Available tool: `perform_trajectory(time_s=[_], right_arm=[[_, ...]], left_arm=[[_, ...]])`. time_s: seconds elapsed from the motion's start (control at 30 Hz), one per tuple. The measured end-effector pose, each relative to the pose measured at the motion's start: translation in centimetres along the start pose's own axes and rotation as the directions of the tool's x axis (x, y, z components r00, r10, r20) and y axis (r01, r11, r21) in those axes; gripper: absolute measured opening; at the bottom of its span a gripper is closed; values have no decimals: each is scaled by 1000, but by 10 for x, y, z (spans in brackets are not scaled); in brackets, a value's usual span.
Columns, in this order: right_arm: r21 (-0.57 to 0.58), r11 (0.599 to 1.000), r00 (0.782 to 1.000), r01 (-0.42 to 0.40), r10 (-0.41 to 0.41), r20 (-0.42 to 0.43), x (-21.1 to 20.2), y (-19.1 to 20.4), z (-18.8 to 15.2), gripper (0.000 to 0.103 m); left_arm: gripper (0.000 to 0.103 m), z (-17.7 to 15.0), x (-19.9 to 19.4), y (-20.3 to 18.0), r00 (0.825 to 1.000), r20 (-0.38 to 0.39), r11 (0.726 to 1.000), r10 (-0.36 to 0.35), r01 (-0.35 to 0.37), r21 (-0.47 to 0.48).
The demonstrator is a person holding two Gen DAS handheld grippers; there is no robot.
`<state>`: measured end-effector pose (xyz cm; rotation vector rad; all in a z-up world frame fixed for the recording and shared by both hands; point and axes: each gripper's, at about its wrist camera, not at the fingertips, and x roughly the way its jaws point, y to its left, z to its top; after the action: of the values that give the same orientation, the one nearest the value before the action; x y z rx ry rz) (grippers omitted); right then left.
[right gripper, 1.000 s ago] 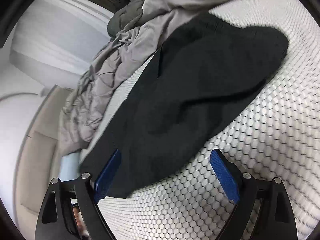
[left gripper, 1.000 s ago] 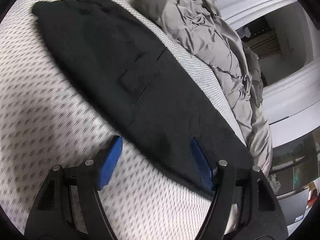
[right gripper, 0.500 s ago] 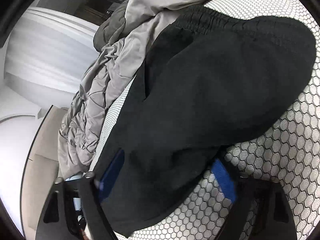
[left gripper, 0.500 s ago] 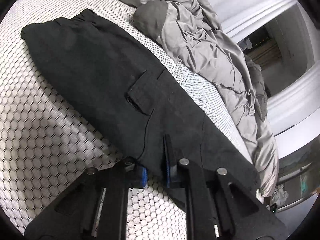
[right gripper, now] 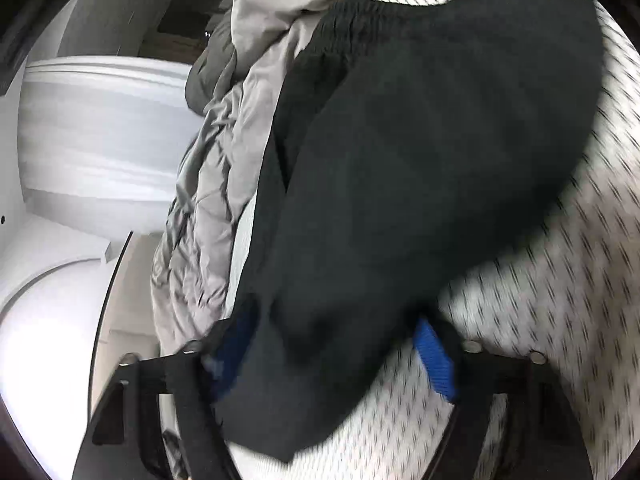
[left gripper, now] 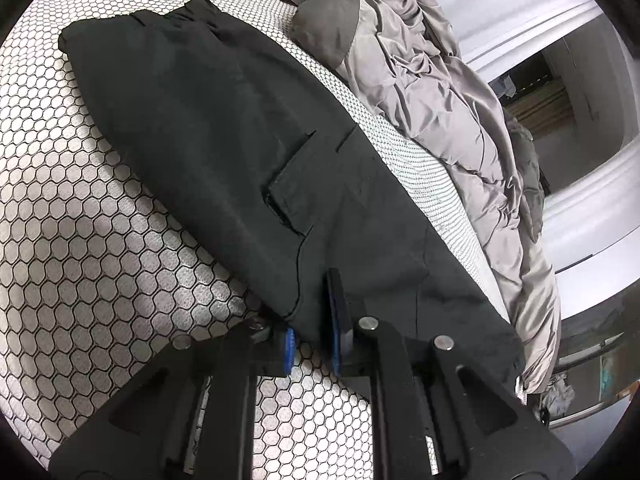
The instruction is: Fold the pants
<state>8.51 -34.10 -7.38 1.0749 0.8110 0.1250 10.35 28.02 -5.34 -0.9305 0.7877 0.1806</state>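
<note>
No brand, label or writing could be read in either view; a pale mark on the grey quilt's edge in the right wrist view was too blurred to make out. In the left wrist view the honeycomb-patterned mattress cover [left gripper: 100,240] filled the left side; the black pants [left gripper: 224,140] lay flat across it on a diagonal, waistband at the upper left, a flapped cargo pocket [left gripper: 300,184] near the middle; the crumpled grey quilt [left gripper: 440,92] lay along their far edge to the right; the pants' lower end was cut off behind the tool. The left gripper [left gripper: 312,344] had its blue pads drawn close together, pinching the near edge of the pants. In the right wrist view, much smeared by motion, white curved surfaces [right gripper: 100,128] stood at the left, too vague to name; the grey quilt [right gripper: 216,208] came next; then the pants [right gripper: 420,160], their gathered waistband at the top, lay on the mattress cover [right gripper: 560,320]. The right gripper [right gripper: 336,356] held its blue pads spread wide on either side of the pants' near corner, with cloth draped between them and partly hiding the left pad.
</note>
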Motion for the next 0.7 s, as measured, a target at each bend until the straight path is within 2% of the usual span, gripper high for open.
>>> perform_trajectory(time_s=[0.03,0.07,0.17,0.23,0.3,0.4,0.47,0.53,0.6,0.63,0.67,0.7], right_arm=[[-3,999,999,32,-32,29,2,2,3,33],[-6,999,998,48,-48,41,4,2,3,14],[30,999,997,29,-32,75,0,0,-3,6],[32,999,993,12,-16,119,-17,5,-10,5],[10,999,991,30,-31,133,-37,7,-22,5],[17,998,993,68,-69,92,-66,-2,-49,5],[27,998,996,54,-56,64,-79,-13,-62,6],[-12,996,996,93,-93,-2,-81,-22,-70,7],[-46,995,995,91,-93,-41,-87,-17,-67,12],[-58,993,994,99,-102,-40,-92,-13,-65,20],[-66,991,993,117,-118,-9,-104,-10,-66,36],[-70,989,992,129,-128,20,-111,-8,-66,45]], left_arm=[[10,0,0,0,1000,-2,1000,-4,4,2],[10,0,-1,0,1000,-3,1000,-7,7,11],[10,-1,-9,-3,1000,4,998,-13,13,60],[10,-4,-19,-4,1000,8,996,-24,23,84],[10,-13,-36,-1,1000,5,993,-31,30,113],[10,-34,-67,8,1000,-7,983,-25,26,181],[12,-49,-82,19,1000,-14,979,-6,9,202],[22,-58,-86,26,999,-18,972,47,-41,232],[31,-61,-98,26,995,25,964,97,-100,248],[35,-62,-103,27,993,41,960,112,-119,254],[35,-64,-113,25,989,70,953,131,-145,265],[43,-68,-124,24,984,104,946,142,-166,278]])
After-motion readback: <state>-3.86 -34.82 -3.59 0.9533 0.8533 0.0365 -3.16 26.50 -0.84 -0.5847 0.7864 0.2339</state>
